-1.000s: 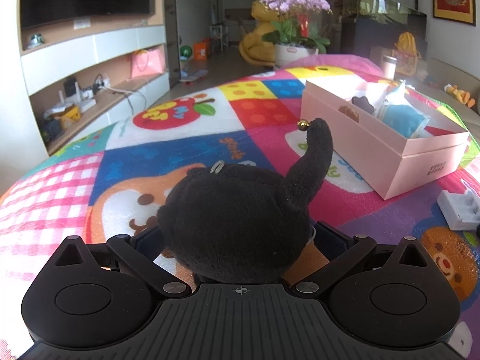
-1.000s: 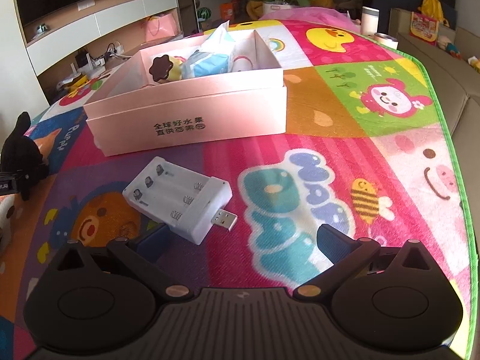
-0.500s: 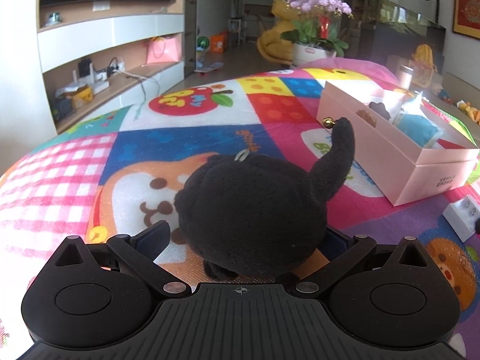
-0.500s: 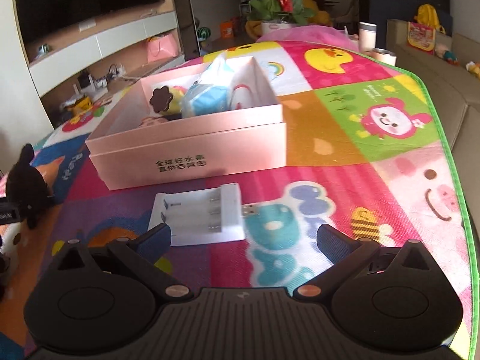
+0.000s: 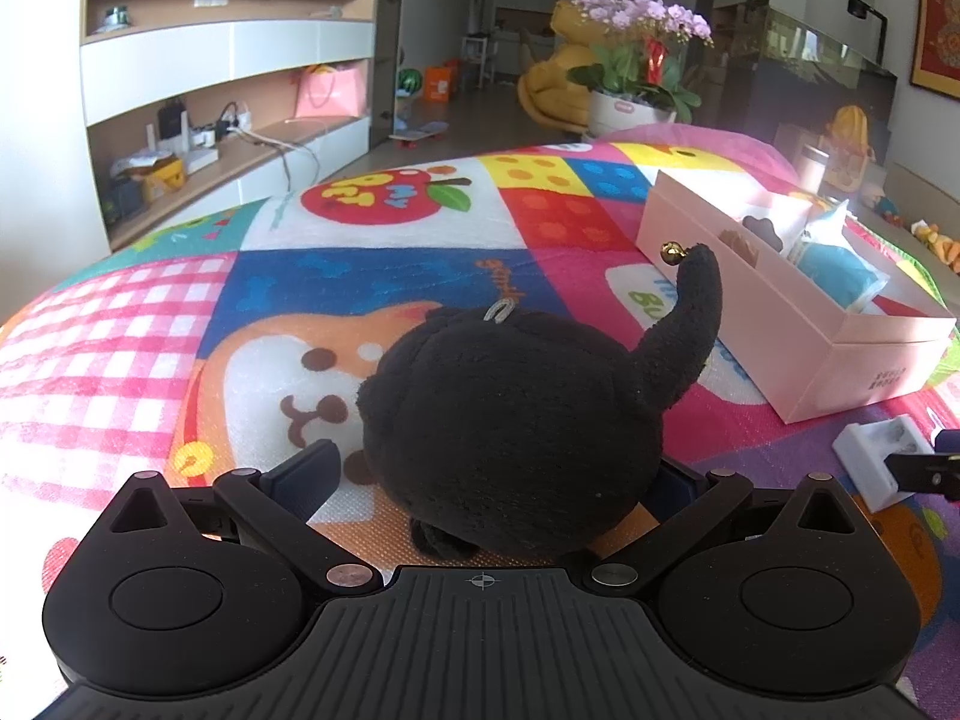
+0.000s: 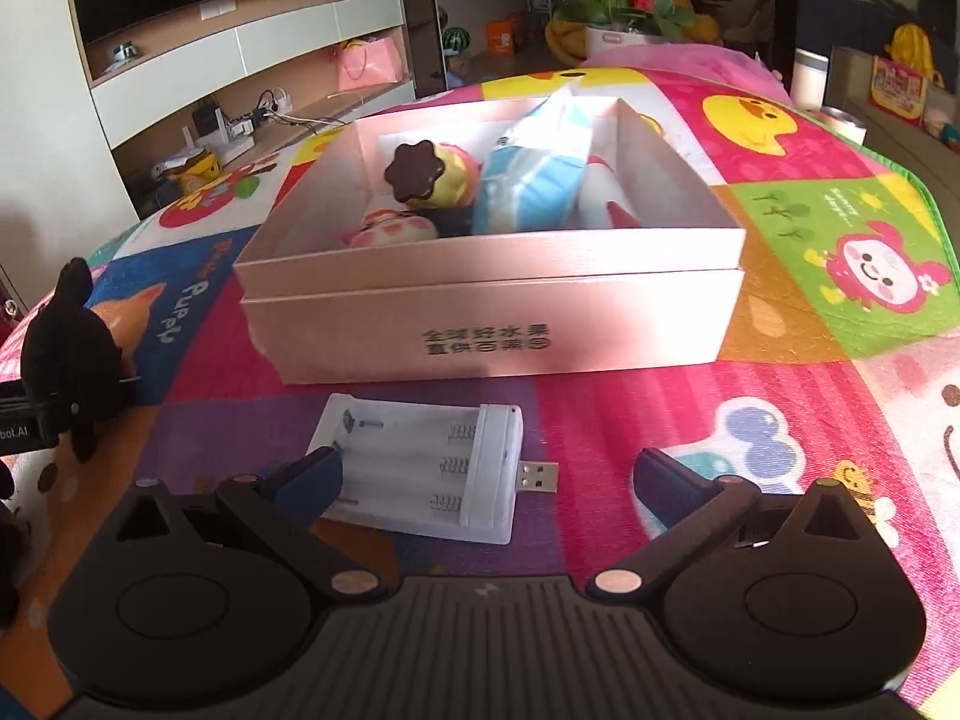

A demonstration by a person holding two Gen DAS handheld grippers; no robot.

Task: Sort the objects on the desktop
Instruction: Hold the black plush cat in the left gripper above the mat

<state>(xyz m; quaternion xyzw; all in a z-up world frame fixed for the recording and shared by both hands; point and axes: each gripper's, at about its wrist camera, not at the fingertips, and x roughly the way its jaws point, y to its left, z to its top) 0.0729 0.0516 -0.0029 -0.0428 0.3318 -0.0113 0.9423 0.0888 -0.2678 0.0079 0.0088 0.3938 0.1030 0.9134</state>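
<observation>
Black plush toy (image 5: pixel 510 432) is sitting on the colorful mat (image 5: pixel 372 276), between the fingers of my left tongs (image 5: pixel 498 474). I am seeing the left finger (image 5: pixel 306 474) standing a little apart from the toy, so the left tongs are released, not squeezing it. The toy's tail is pointing up with a small gold bell (image 5: pixel 671 252) at its tip.

My right tongs (image 6: pixel 489 480) are spread wide too, gripping nothing. I am looking at a white battery charger (image 6: pixel 420 468) lying flat on the mat between those fingers, nearer the left finger (image 6: pixel 312 480). Its metal plug is pointing to the right.

Just behind the charger, the pink box (image 6: pixel 492 324) is sitting on the mat with no lid on. Inside it I am seeing a blue and white packet (image 6: pixel 528 180), a cupcake toy (image 6: pixel 432 174) and a pink-faced toy (image 6: pixel 390 228), all packed close together.

From the right camera, the black toy is showing far to the left, beside the box but well apart from it.
</observation>
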